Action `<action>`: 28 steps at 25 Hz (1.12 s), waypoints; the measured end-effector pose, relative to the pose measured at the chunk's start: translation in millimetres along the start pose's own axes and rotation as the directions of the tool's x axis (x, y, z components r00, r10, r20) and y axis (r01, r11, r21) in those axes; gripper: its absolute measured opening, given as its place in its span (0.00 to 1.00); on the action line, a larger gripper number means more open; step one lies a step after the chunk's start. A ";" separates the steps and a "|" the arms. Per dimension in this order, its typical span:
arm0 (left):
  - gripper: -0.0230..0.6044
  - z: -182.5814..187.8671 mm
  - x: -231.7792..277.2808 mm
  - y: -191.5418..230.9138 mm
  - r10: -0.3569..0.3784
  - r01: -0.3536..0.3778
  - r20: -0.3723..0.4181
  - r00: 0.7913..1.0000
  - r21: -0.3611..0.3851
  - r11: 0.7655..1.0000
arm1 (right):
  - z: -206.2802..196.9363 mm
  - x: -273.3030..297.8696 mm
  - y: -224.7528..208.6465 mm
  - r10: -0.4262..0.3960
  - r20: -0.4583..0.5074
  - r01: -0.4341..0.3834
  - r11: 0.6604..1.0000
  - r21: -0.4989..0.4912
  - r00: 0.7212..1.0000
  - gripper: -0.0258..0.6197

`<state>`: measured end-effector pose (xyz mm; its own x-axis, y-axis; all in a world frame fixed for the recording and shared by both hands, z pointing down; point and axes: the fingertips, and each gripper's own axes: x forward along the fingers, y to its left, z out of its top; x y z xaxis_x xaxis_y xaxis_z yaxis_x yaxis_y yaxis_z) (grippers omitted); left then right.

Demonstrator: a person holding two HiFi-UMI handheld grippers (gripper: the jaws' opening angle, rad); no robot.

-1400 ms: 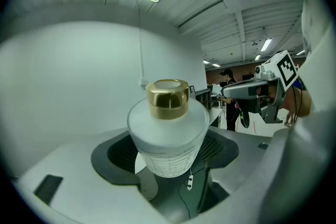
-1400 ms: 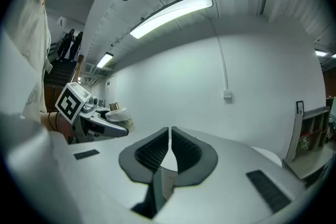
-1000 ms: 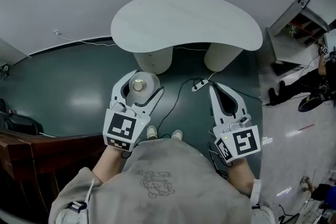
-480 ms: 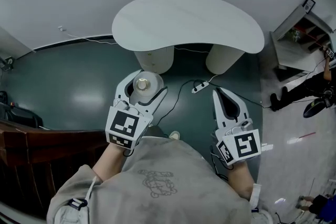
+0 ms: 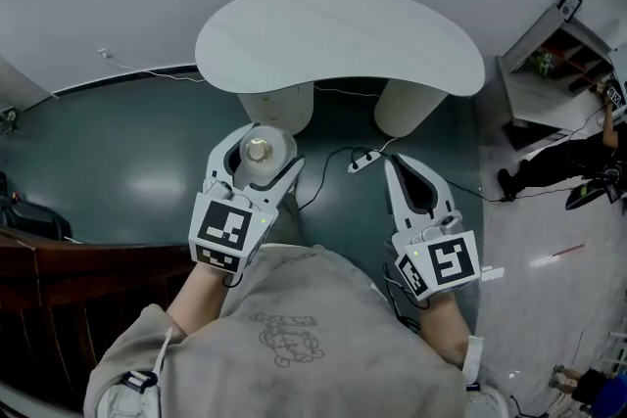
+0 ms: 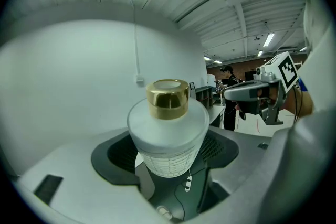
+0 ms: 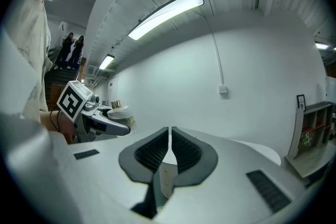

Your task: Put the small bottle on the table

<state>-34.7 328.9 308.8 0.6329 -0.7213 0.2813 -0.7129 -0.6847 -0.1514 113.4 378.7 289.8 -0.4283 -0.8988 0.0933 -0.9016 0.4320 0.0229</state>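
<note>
Small frosted-white bottle with a gold cap (image 6: 167, 128) stands upright between the fingers of the left gripper (image 6: 168, 157), which are closed on its body, holding it in the air. Beyond those fingers is the white kidney-shaped surface (image 5: 343, 39). The right gripper (image 7: 169, 150) is alongside, its fingers pressed together and holding nothing.

- Small bottle (image 5: 259, 152) sits between the jaws of left gripper (image 5: 262, 152), short of table (image 5: 338, 34) ahead.
- Right gripper (image 5: 391, 162) is to its right, apart.
- Power strip (image 5: 361, 162) lies on floor (image 5: 127, 162) between them.
</note>
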 end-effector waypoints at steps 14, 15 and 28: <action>0.58 -3.9 58.4 31.6 -0.004 0.004 0.014 1.000 -0.001 1.000 | -5.6 53.7 -31.1 0.030 0.010 -0.030 0.999 0.028 0.999 0.10; 0.58 -4.4 63.0 35.9 -0.006 0.006 0.011 1.000 -0.003 1.000 | -6.5 60.0 -33.7 0.030 0.005 -0.030 0.999 0.027 1.000 0.10; 0.58 3.8 145.1 116.8 -0.038 0.037 -0.028 0.999 -0.028 0.999 | 7.1 174.0 -72.4 0.052 -0.036 -0.050 0.998 0.048 0.998 0.10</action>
<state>-25.0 143.9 328.4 0.6510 -0.6915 0.3131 -0.6969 -0.7079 -0.1145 103.7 190.5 297.2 -0.4723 -0.8718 0.1303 -0.8807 0.4727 -0.0292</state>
